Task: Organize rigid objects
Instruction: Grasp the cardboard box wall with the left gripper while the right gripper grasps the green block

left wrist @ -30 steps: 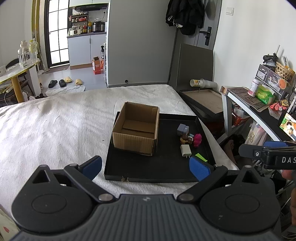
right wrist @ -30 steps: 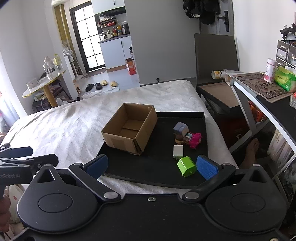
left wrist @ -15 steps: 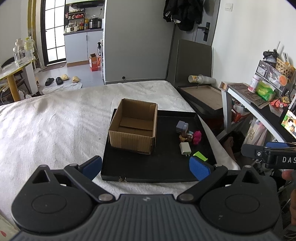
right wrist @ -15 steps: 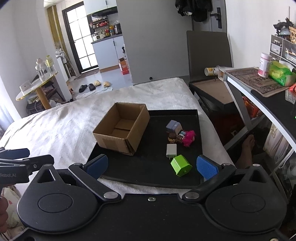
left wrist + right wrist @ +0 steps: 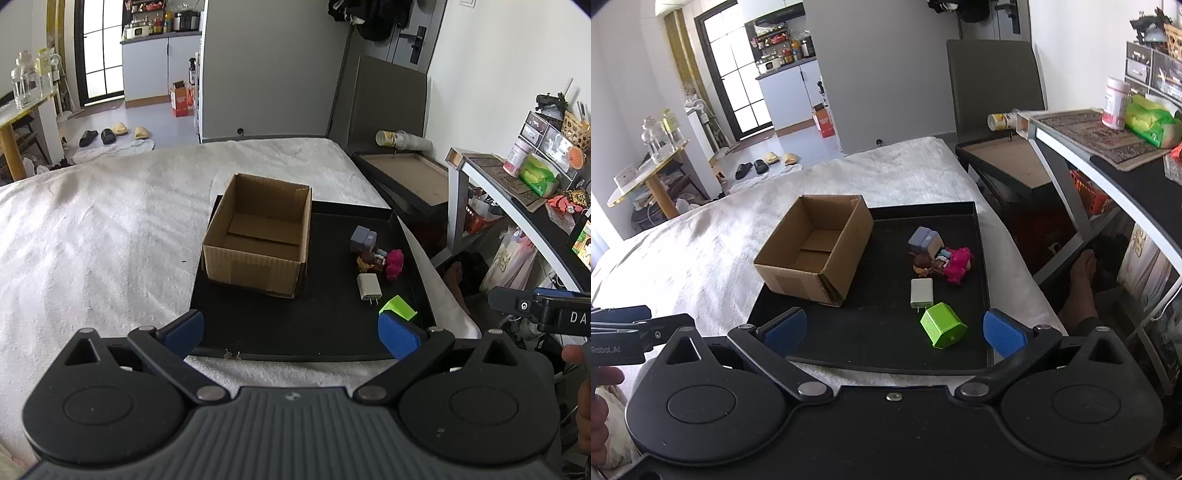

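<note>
Grippers both closer now over the black tray [image 5: 981, 258]: my right gripper [image 5: 893, 329] spread near the green block [image 5: 942, 325], left gripper [image 5: 291, 329] spread, cardboard box [image 5: 258, 236] still empty.

- The left gripper [image 5: 290, 332] hovers over the near edge of the tray [image 5: 295, 356], jaws spread wide with nothing between the blue pads [image 5: 397, 330].
- The right gripper [image 5: 894, 330] hangs over the same near edge, further toward the tray's right side, jaws equally wide and empty.
- Each gripper shows at the edge of the other's view, with a fingertip [image 5: 572, 354] of the holding hand beneath it.
</note>
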`<action>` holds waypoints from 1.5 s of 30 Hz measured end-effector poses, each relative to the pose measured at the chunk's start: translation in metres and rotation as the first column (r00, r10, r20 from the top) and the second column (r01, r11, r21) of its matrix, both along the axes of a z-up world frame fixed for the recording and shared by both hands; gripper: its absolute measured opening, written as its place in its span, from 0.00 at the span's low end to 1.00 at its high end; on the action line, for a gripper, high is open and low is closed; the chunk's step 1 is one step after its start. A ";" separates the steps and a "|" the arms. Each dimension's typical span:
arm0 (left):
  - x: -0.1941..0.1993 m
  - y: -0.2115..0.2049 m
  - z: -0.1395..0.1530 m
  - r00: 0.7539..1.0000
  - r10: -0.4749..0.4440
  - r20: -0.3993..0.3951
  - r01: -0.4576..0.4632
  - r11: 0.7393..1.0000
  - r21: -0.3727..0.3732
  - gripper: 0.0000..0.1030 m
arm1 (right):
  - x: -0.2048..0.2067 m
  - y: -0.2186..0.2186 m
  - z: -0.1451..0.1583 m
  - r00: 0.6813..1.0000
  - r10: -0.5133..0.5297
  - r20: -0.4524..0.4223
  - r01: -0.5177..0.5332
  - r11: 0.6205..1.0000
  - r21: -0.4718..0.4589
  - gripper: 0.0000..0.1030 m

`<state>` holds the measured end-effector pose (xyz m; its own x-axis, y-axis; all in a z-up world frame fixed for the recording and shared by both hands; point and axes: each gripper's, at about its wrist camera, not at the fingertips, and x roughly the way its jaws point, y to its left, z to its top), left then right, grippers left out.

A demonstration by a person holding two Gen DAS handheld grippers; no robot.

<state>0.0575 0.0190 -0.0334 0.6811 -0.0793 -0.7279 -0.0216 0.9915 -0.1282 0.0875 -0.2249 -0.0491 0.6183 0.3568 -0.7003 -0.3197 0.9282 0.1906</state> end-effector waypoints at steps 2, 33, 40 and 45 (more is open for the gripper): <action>0.007 0.001 -0.003 1.000 -0.003 -0.011 0.003 1.000 -0.003 0.97 | 0.006 -0.001 -0.005 1.000 -0.004 -0.016 0.004 1.000 0.003 1.00; 0.125 0.050 -0.069 0.986 0.134 -0.100 -0.139 0.989 -0.044 0.83 | 0.088 0.004 -0.085 0.979 0.005 -0.202 -0.009 1.000 -0.022 0.93; 0.156 0.070 -0.089 0.974 0.191 -0.119 -0.199 0.978 -0.066 0.68 | 0.105 0.009 -0.106 0.965 0.042 -0.258 -0.056 0.997 -0.049 0.84; 0.177 0.081 -0.106 0.968 0.206 -0.142 -0.218 0.973 -0.073 0.58 | 0.118 0.014 -0.116 0.960 0.038 -0.277 -0.062 0.995 -0.078 0.81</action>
